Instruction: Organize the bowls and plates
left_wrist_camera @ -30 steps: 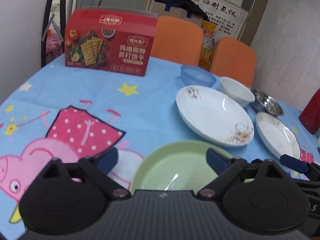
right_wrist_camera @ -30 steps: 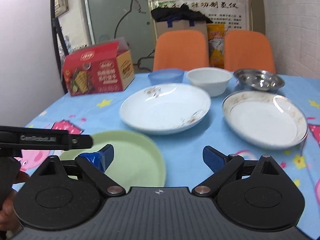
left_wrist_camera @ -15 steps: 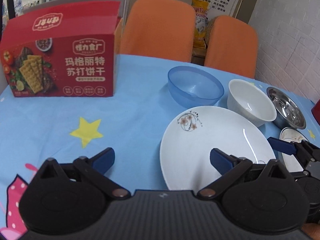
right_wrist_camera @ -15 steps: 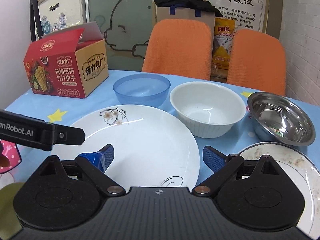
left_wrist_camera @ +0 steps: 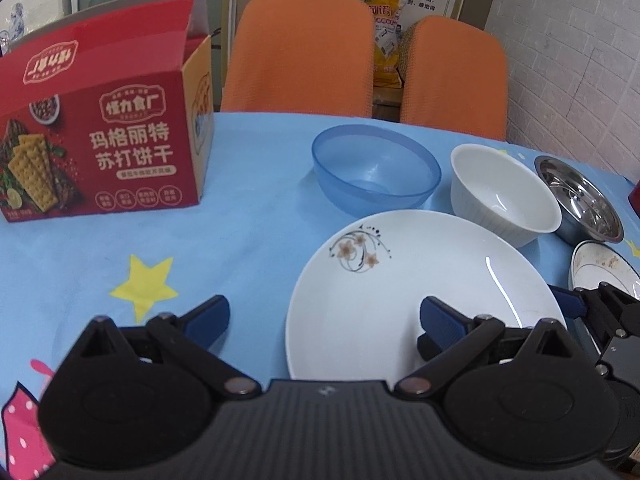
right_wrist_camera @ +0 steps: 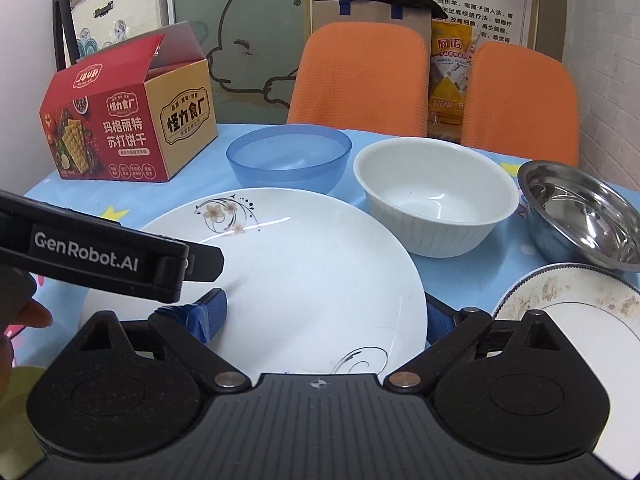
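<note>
A large white plate with a flower print [left_wrist_camera: 416, 288] [right_wrist_camera: 296, 276] lies on the blue tablecloth. Behind it stand a blue plastic bowl [left_wrist_camera: 374, 170] [right_wrist_camera: 288, 158], a white bowl [left_wrist_camera: 502, 194] [right_wrist_camera: 436, 204] and a steel bowl [left_wrist_camera: 580, 200] [right_wrist_camera: 584, 216]. A soiled gold-rimmed plate [left_wrist_camera: 604, 268] [right_wrist_camera: 572, 316] lies to the right. My left gripper [left_wrist_camera: 324, 320] is open and empty over the white plate's left rim. My right gripper [right_wrist_camera: 324, 316] is open and empty, straddling the white plate's near part. The left gripper's arm [right_wrist_camera: 104, 252] crosses the right wrist view.
A red cracker box [left_wrist_camera: 100, 148] [right_wrist_camera: 128, 136] stands open at the table's back left. Two orange chairs [left_wrist_camera: 300, 52] [right_wrist_camera: 520, 96] stand behind the table. A brick wall [left_wrist_camera: 580, 48] is on the right. A green plate's edge [right_wrist_camera: 16, 384] shows at the lower left.
Both grippers have moved forward across the table, from over the green plate to over the white flowered plate. The bowls now appear closer. Both stay open and empty.
</note>
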Motion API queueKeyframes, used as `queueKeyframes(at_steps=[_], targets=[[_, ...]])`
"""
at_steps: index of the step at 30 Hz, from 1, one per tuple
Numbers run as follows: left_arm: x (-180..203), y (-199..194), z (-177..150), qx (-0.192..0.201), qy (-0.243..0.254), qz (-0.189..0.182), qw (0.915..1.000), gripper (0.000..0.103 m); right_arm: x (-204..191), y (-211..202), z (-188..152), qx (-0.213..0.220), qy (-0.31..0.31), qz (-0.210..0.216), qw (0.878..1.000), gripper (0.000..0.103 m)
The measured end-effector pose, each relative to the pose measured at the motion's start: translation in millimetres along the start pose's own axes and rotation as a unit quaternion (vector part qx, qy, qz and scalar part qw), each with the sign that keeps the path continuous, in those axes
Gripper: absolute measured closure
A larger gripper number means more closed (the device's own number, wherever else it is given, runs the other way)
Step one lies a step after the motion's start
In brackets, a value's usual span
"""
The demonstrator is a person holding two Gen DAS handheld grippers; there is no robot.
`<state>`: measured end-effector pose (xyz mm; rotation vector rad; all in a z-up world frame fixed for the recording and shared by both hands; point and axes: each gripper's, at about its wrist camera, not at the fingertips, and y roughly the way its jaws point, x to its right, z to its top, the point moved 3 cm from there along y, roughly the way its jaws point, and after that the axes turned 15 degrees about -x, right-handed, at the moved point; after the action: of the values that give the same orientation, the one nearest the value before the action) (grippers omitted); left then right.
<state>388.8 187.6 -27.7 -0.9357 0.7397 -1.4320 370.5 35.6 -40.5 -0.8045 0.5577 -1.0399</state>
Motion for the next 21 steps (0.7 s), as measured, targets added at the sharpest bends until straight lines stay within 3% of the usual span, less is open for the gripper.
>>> queueKeyframes(at_steps=[11, 21], targets=[[0, 8, -8, -0.016, 0.0, -0.007, 0.9998, 0.003, -6, -8, -14, -0.003, -0.01, 0.014, 1.0, 0.018], [4, 12, -11, -0.008, 0.032, 0.014, 0.9993, 0.003, -9, -6, -15, 0.0, -0.023, 0.032, 0.999, 0.016]])
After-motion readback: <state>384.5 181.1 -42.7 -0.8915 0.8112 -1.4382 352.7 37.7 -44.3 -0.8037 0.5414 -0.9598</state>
